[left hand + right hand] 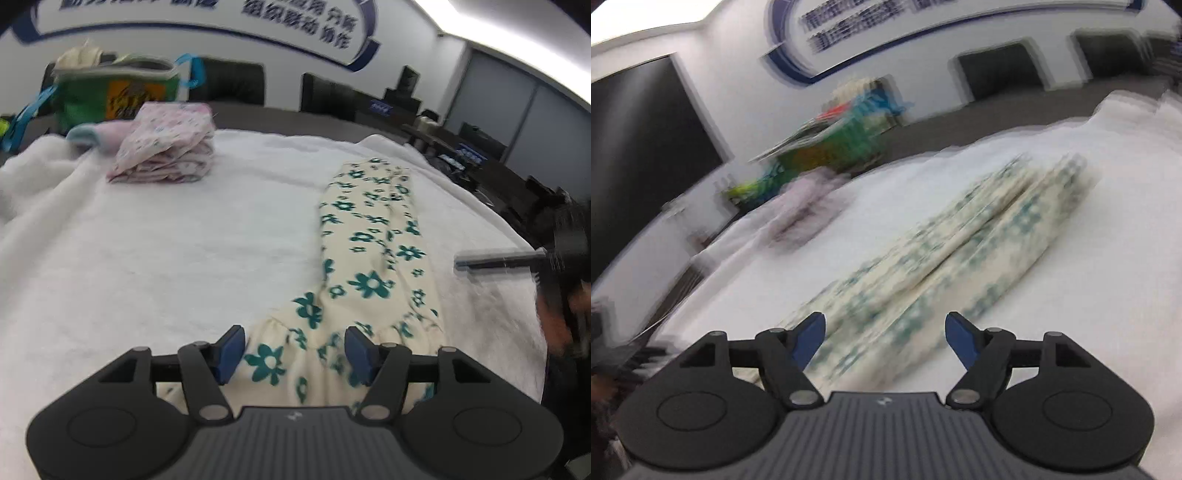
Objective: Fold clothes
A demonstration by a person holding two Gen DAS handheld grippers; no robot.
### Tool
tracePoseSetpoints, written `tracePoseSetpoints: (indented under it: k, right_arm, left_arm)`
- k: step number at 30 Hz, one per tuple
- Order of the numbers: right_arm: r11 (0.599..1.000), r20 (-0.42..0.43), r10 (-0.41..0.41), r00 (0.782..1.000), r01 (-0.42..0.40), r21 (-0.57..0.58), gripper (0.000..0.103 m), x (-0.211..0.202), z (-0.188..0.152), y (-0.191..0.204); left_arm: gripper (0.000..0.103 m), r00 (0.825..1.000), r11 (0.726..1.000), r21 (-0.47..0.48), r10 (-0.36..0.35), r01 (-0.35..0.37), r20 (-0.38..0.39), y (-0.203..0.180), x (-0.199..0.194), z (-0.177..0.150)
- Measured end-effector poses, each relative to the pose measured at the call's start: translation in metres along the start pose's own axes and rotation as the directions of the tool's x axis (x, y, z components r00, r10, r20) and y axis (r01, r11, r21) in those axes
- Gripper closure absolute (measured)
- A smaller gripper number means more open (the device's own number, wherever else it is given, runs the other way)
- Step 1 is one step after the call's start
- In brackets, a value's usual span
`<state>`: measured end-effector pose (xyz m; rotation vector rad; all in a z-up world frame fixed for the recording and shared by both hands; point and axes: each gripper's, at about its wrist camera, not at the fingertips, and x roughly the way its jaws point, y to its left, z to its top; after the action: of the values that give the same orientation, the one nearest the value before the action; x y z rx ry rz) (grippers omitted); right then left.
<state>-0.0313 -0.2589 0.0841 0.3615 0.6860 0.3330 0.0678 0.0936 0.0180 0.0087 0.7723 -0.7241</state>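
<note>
Seemingly, pale cloth tops the green bag (pixel 110 94) behind folded clothes (pixel 166 147).

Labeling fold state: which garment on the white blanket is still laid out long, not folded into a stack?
The cream garment with teal flowers, stretched lengthwise at right. The pink floral garment at far left is already a compact folded stack.

White wall (pixel 147 40) with blue lettering (pixel 299 22) – dark chairs (pixel 229 83) below – ceiling light strip (pixel 517 33).

left gripper (pixel 294 355): black body; blue pads | right gripper (pixel 885 341): same
</note>
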Motion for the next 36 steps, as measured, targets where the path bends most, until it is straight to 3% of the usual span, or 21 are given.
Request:
tracePoseSetpoints:
  k: [2,4,6,7,8,9,10,13,15,19,21,23,24,25,26,27,28,31,33,34,36]
  right_arm:
    - [0.997,-0.054,0.071,0.996,-0.070,0.016,0.030,-0.005,-0.042,0.030]
    - [0.988,-0.062,0.136,0.989,-0.132,0.075,0.031,0.004,-0.057,0.047]
    - [0.975,-0.061,0.186,0.981,-0.177,0.134,0.035,0.016,-0.071,0.063]
    - [0.980,-0.039,0.170,0.985,-0.165,0.114,0.035,0.021,-0.075,0.072]
    - [0.984,-0.017,0.151,0.988,-0.149,0.094,0.044,0.028,-0.078,0.082]
    - [0.990,-0.005,0.120,0.993,-0.119,0.077,0.058,0.037,-0.076,0.088]
    - [0.991,-0.006,0.117,0.993,-0.116,0.071,0.091,0.042,-0.075,0.092]
    - [0.994,0.017,0.107,0.994,-0.108,0.026,0.095,0.036,-0.070,0.098]
    - [0.995,0.041,0.102,0.994,-0.102,0.003,0.095,0.015,-0.064,0.093]
    - [0.999,0.070,0.029,0.997,-0.026,-0.036,0.095,-0.050,-0.057,0.067]
    - [0.998,0.033,-0.039,0.999,0.040,-0.042,0.095,-0.067,-0.062,0.055]
    - [0.995,-0.006,-0.098,0.995,0.098,-0.036,0.083,-0.079,-0.070,0.042]
    - [0.996,0.006,-0.086,0.996,0.086,-0.040,0.078,-0.084,-0.075,0.041]
    - [0.996,0.019,-0.074,0.997,0.074,-0.044,0.067,-0.089,-0.080,0.040]
    - [0.997,0.031,-0.061,0.998,0.063,-0.048,0.060,-0.094,-0.085,0.040]
    - [0.997,0.043,-0.049,0.998,0.051,-0.052,0.058,-0.099,-0.090,0.039]
    - [0.998,0.055,-0.037,0.998,0.040,-0.057,0.049,-0.104,-0.095,0.038]
    - [0.999,0.037,-0.014,0.999,0.016,-0.052,0.039,-0.094,-0.108,0.043]
    - [0.999,0.000,-0.011,1.000,0.011,-0.040,0.040,-0.076,-0.117,0.048]
    - [0.998,0.005,-0.014,1.000,0.015,-0.059,0.048,-0.071,-0.121,0.053]
    - [0.995,0.014,-0.020,1.000,0.021,-0.101,0.074,-0.063,-0.127,0.063]
  left_arm:
    - [0.054,1.000,1.000,-0.013,-0.004,0.004,-0.017,0.001,0.001,-0.005]
    - [0.068,1.000,0.999,-0.036,0.009,-0.009,-0.011,0.003,-0.003,-0.009]
    - [0.088,1.000,0.997,-0.079,0.007,-0.009,-0.021,0.004,-0.009,-0.012]
    - [0.092,1.000,0.995,-0.101,0.005,-0.008,-0.022,0.003,-0.012,-0.014]
    - [0.099,1.000,0.993,-0.121,0.003,-0.005,-0.016,-0.001,-0.015,-0.018]
    - [0.101,1.000,0.990,-0.141,0.002,-0.003,-0.009,-0.005,-0.019,-0.022]
    - [0.101,1.000,0.987,-0.161,0.000,0.000,-0.003,-0.010,-0.022,-0.026]
    - [0.103,1.000,0.973,-0.229,-0.019,0.023,0.019,-0.025,-0.032,-0.039]
    - [0.103,0.993,0.942,-0.316,-0.106,0.117,0.049,-0.044,-0.037,-0.053]
    - [0.103,0.972,0.896,-0.376,-0.220,0.235,0.084,-0.096,-0.037,-0.088]
    - [0.103,0.975,0.910,-0.350,-0.196,0.221,0.105,-0.110,-0.042,-0.099]
    - [0.097,0.981,0.953,-0.253,-0.132,0.165,0.143,-0.115,-0.056,-0.097]
    - [0.084,0.981,0.970,-0.205,-0.101,0.134,0.164,-0.117,-0.063,-0.096]
    - [0.072,0.980,0.981,-0.166,-0.066,0.097,0.186,-0.119,-0.068,-0.095]
    - [0.042,0.978,0.988,-0.146,-0.020,0.051,0.210,-0.120,-0.070,-0.092]
    - [0.031,0.975,0.992,-0.126,0.026,0.002,0.222,-0.122,-0.069,-0.089]
    - [0.032,0.976,0.994,-0.102,0.068,-0.047,0.209,-0.125,-0.064,-0.087]
    - [0.043,0.989,0.996,-0.077,0.057,-0.047,0.133,-0.128,-0.044,-0.087]
    - [0.094,0.996,0.997,-0.073,0.030,-0.024,0.079,-0.129,-0.030,-0.088]
    - [0.098,0.998,0.997,-0.080,0.022,-0.017,0.062,-0.130,-0.026,-0.090]
    - [0.100,0.998,0.991,-0.134,0.016,-0.007,0.065,-0.133,-0.029,-0.096]
